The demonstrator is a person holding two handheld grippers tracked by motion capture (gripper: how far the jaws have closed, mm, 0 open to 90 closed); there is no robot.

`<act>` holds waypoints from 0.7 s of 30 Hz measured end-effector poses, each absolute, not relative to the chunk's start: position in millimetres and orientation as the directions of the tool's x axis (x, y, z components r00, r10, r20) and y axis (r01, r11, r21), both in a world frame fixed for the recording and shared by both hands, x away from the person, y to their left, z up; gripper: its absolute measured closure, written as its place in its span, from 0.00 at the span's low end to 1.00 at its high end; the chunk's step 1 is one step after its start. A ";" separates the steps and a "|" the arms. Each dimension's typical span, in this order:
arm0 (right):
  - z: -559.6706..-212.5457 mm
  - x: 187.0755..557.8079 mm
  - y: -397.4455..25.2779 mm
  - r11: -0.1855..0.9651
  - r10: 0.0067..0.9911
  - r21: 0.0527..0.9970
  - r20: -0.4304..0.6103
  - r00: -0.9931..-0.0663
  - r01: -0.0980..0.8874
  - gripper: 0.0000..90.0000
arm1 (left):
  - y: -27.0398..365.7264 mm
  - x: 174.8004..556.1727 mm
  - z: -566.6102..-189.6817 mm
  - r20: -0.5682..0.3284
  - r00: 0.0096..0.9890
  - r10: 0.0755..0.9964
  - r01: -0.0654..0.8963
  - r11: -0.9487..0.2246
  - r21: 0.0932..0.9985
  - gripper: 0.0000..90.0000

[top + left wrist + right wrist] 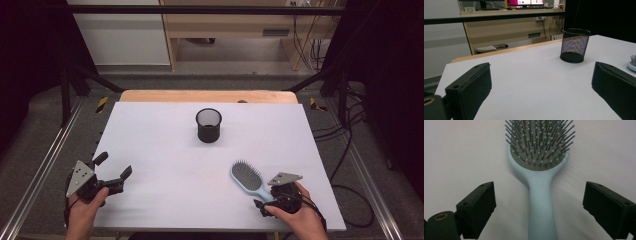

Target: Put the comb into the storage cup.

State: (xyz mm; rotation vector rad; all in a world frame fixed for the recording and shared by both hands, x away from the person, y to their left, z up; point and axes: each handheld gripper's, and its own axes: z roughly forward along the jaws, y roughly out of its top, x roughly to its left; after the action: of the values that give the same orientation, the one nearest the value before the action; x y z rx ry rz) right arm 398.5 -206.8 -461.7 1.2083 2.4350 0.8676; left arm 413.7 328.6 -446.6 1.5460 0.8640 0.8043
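Right gripper [539,207]: black fingers [477,208] spread wide, one to each side of the handle of a pale blue plastic paddle hairbrush with grey bristles [541,192], clear gaps on both sides, nothing gripped. Handle running straight out between the fingers, bristled head beyond their tips, bristles up. Near end of the handle cut off by the bottom edge of the right gripper view, far end of the head cut off by the top edge. From above, right gripper [272,197] low over the handle end, fingers largely hidden under the grey plate and the right hand [295,217]; hairbrush [248,179] flat on the white table [165,165], head angled away from the fingers.

Left gripper [541,85]: black fingers [471,87] wide apart, empty, bare table [536,80] between them. Beyond and toward the right-hand finger, a black wire-mesh cylindrical pen cup [574,45], upright, well apart from the fingertips. Just past that finger's tip, a sliver of the hairbrush [632,64], cut off by the frame edge. From above, left gripper [114,172] held by the left hand [87,205] near the table's near edge, pen cup [208,125] far ahead of both pairs of fingers. Contents of the cup hard to make out.
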 end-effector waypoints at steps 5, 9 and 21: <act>-464.3 401.8 -202.9 0.474 0.796 0.611 0.010 -0.605 0.634 0.23 | 328.6 413.4 -446.3 0.038 0.497 0.867 0.095 -0.098 0.991 0.03; -466.0 403.9 -199.9 0.477 0.802 0.591 0.009 -0.597 0.650 0.37 | 329.0 413.3 -446.2 0.037 0.496 0.868 0.095 -0.096 0.991 0.03; -466.2 405.7 -197.0 0.495 0.799 0.570 -0.002 -0.601 0.656 0.61 | 328.5 413.4 -445.7 0.039 0.498 0.866 0.093 -0.099 0.991 0.03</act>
State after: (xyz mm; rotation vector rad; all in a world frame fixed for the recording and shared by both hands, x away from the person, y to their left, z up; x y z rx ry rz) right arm 405.7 -197.0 -466.2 1.2346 2.4756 0.7732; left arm 413.4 328.5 -445.7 1.5463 0.8592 0.8074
